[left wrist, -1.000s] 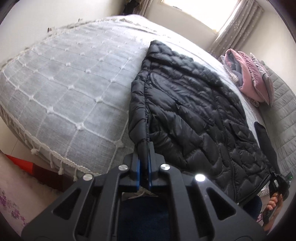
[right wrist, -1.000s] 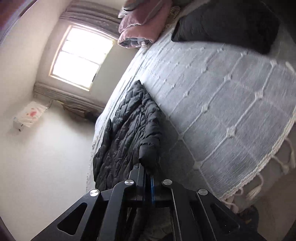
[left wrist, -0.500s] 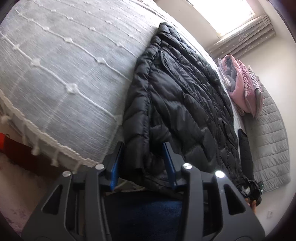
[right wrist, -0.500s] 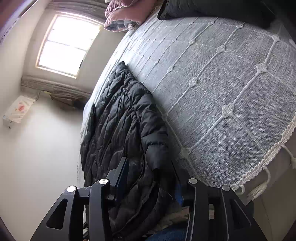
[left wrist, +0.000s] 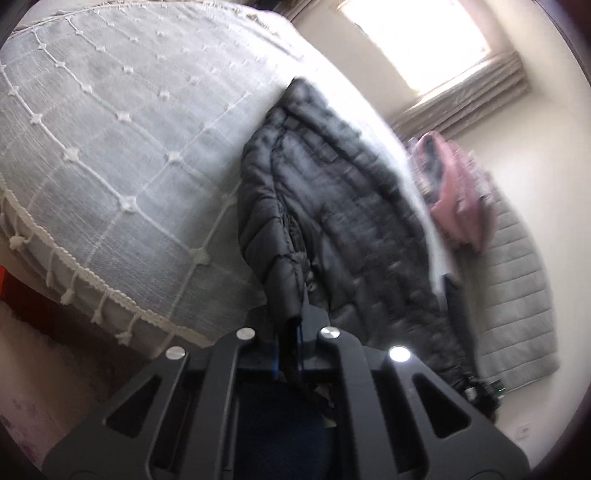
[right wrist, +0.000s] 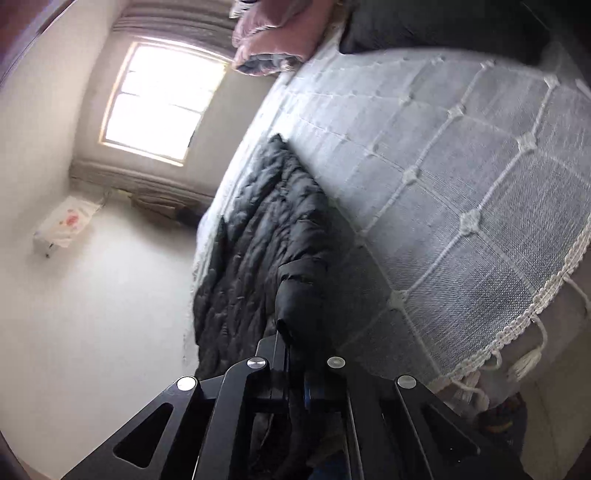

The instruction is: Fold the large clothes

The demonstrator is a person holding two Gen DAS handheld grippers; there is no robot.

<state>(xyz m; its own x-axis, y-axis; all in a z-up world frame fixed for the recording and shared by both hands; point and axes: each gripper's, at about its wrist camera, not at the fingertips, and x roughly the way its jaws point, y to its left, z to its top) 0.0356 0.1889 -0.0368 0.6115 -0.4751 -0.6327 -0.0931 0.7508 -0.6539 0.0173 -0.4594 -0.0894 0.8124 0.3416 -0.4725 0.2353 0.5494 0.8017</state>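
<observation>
A black quilted puffer jacket [left wrist: 343, 206] lies spread on the grey bedspread [left wrist: 110, 147], its near edge at the bed's front edge. My left gripper [left wrist: 290, 325] is shut on the jacket's near edge by the left sleeve. In the right wrist view the jacket [right wrist: 258, 251] stretches away toward the window, and my right gripper [right wrist: 293, 354] is shut on its near edge by the other sleeve. The left wrist view is blurred by motion.
Folded pink clothes [left wrist: 458, 199] and a dark garment [right wrist: 443, 26] lie at the far side of the bed. A grey padded headboard [left wrist: 517, 295] stands at the right. The fringed bedspread edge [right wrist: 524, 325] hangs over the bed's front.
Both grippers were shut a second ago, opened wide around the jacket's near edge half a second ago, and are now shut on it again. The left view has tilted.
</observation>
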